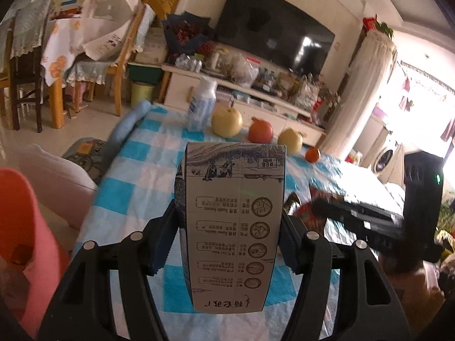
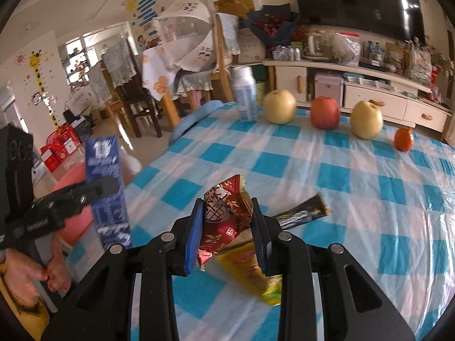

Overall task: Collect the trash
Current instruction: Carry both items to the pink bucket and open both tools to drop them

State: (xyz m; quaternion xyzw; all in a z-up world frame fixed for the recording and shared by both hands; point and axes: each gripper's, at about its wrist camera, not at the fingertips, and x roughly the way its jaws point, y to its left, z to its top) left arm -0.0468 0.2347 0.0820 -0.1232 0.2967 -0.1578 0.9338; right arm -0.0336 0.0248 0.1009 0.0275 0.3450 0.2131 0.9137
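Observation:
My left gripper [image 1: 227,221] is shut on a white and blue milk carton [image 1: 234,221], held upright above the checked tablecloth [image 1: 136,176]. The same carton [image 2: 108,187] and left gripper show at the left of the right wrist view. My right gripper [image 2: 227,218] is shut on a red snack wrapper [image 2: 224,216], just above the cloth [image 2: 355,199]. A yellow-green wrapper [image 2: 250,275] and a black wrapper [image 2: 304,213] lie on the table under and beside it. The right gripper [image 1: 369,216] shows blurred in the left wrist view.
A white bottle [image 2: 244,96], two yellow pears [image 2: 280,106], a red apple [image 2: 325,112] and a small orange [image 2: 403,139] stand along the far table edge. A pink bin [image 1: 20,216] sits left of the table. Chairs and a TV cabinet lie beyond.

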